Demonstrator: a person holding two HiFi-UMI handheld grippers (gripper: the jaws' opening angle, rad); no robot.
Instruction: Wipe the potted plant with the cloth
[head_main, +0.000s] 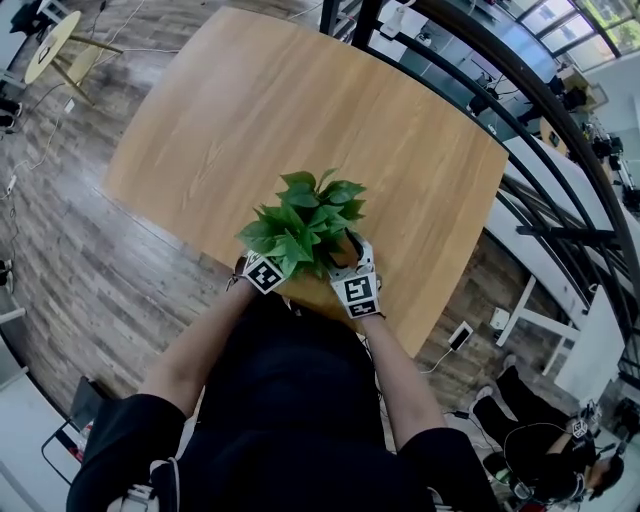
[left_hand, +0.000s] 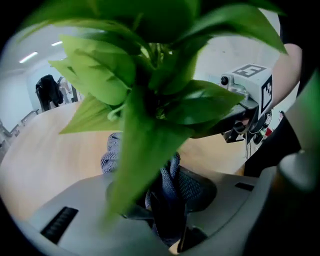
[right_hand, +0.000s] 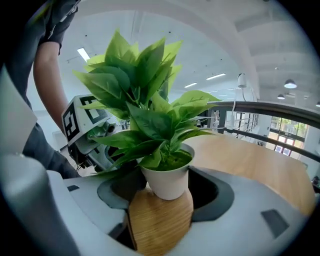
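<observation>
A leafy green plant (head_main: 305, 225) in a small white pot (right_hand: 167, 182) stands near the front edge of the wooden table (head_main: 300, 90). My right gripper (right_hand: 167, 192) has its jaws on either side of the pot, pressed against its walls. My left gripper (left_hand: 165, 200) is shut on a blue-grey knitted cloth (left_hand: 175, 182), which sits just under the leaves (left_hand: 150, 115) on the plant's left side. In the head view both grippers, left (head_main: 275, 262) and right (head_main: 352, 270), are tucked against the plant, and its leaves hide their tips.
The table's far part is bare wood. A dark metal railing (head_main: 520, 80) curves past its right side. A round stool (head_main: 55, 40) stands on the floor at the far left. A person (head_main: 540, 440) sits at the lower right.
</observation>
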